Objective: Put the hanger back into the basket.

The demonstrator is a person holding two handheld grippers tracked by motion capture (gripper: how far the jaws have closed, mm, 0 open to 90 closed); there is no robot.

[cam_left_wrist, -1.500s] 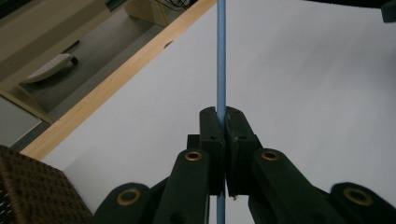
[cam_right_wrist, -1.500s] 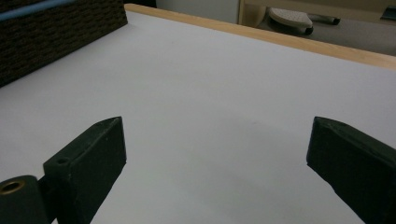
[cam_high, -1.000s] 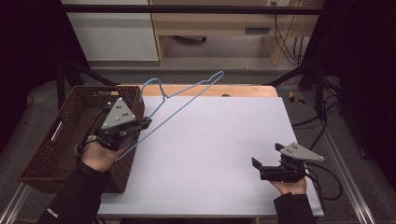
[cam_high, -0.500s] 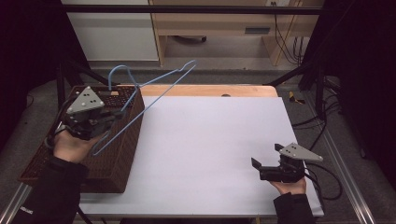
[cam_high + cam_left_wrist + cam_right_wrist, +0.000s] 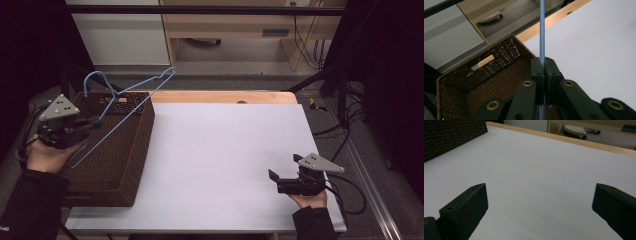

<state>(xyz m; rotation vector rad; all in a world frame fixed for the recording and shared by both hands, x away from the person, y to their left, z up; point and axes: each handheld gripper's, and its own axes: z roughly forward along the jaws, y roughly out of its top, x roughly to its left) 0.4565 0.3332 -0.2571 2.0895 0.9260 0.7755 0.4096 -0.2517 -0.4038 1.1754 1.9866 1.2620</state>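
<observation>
1. The right gripper (image 5: 281,181) rests low at the near right of the counter (image 5: 225,150), its black blunt jaws wide apart with nothing between them; a flat grey three-cornered plate sits on top, and a dark cable trails behind it.
2. The counter top is a smooth, matte white sheet with a pale wooden strip along its far edge.
3. The left gripper (image 5: 92,124), held in a hand (image 5: 47,155) at the near left, has its jaws pressed together on the hanger (image 5: 127,97); in the left gripper view the square black pads pinch one straight run of the wire.
4. The hanger is thin light-blue wire, bent into a long triangle with a curved hook at its far left end. It is tilted in the air above the basket (image 5: 127,165), one bar slanting down past the gripper.
5. The basket is dark brown wicker, rectangular, tightly woven, with a slot handle cut in its far wall. It stands at the left edge of the counter.
</observation>
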